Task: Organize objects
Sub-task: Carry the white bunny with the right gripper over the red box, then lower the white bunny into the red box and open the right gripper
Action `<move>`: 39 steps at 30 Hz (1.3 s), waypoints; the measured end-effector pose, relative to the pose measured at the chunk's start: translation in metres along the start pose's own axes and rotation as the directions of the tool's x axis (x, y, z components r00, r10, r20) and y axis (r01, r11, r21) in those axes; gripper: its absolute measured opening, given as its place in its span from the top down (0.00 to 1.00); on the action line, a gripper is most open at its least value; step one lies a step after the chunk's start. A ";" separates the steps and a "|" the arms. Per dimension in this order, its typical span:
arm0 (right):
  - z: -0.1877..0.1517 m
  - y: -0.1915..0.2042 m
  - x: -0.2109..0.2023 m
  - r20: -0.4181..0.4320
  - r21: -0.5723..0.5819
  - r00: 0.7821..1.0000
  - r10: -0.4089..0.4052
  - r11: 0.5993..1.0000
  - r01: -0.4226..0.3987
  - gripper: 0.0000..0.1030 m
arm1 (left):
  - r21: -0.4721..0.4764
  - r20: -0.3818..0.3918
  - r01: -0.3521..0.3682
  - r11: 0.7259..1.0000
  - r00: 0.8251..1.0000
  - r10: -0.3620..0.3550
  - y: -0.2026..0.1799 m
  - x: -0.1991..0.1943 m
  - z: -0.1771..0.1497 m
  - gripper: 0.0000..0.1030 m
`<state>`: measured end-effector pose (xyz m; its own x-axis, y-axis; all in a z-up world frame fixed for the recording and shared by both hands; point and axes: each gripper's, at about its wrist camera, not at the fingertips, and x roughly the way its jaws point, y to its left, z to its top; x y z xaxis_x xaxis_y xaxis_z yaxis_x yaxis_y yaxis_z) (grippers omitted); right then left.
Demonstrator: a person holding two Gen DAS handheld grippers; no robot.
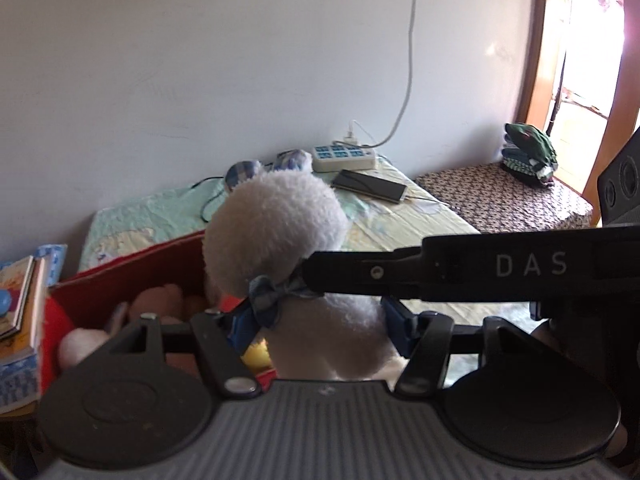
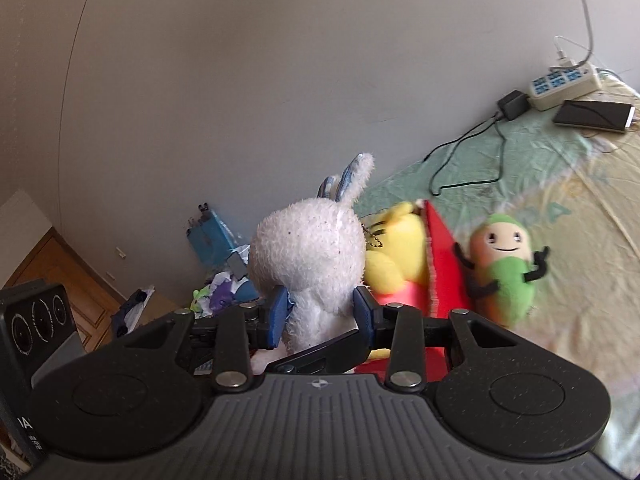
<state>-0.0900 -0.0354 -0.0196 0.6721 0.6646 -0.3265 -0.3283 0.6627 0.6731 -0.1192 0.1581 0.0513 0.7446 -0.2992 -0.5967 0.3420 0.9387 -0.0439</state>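
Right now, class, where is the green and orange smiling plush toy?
In the right wrist view, the green and orange plush lies on the bed sheet, right of centre, just outside the red box that holds the yellow plush.

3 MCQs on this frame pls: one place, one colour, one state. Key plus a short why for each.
1. Where does the green and orange smiling plush lie?
A. inside the red box
B. on the bed sheet, outside the red box
C. on the power strip

2. What colour is the bow on the white plush rabbit?
A. blue
B. red
C. yellow

3. What is the left gripper doing?
A. hanging open, clear of everything
B. shut on the phone
C. shut on the white plush rabbit

Key:
1 B: it rests on the bed sheet against the outer wall of the red box.
2 A: a blue bow sits at the neck of the white plush rabbit.
3 C: the jaws of the left gripper press the rabbit's body from both sides.
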 end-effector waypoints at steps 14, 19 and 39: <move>-0.016 0.036 0.100 -0.160 -0.035 0.987 0.015 0.999 -0.021 0.63 | -0.094 -0.077 -0.121 0.988 0.991 0.114 0.097 0.013 -0.026 0.39; -0.022 0.044 0.125 -0.197 -0.060 0.980 -0.017 0.998 0.005 0.68 | -0.201 -0.142 -0.103 0.974 0.987 0.075 0.136 0.036 -0.042 0.39; -0.030 0.031 0.167 -0.311 -0.082 0.946 -0.093 0.994 0.071 0.68 | -0.211 -0.242 -0.136 0.968 0.967 0.084 0.158 0.072 -0.060 0.24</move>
<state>-0.0076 0.1068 -0.0733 0.4595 0.6741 -0.5783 -0.3326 0.7343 0.5917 -0.0459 0.2950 -0.0467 0.6100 -0.1693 -0.7741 0.1088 0.9856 -0.1298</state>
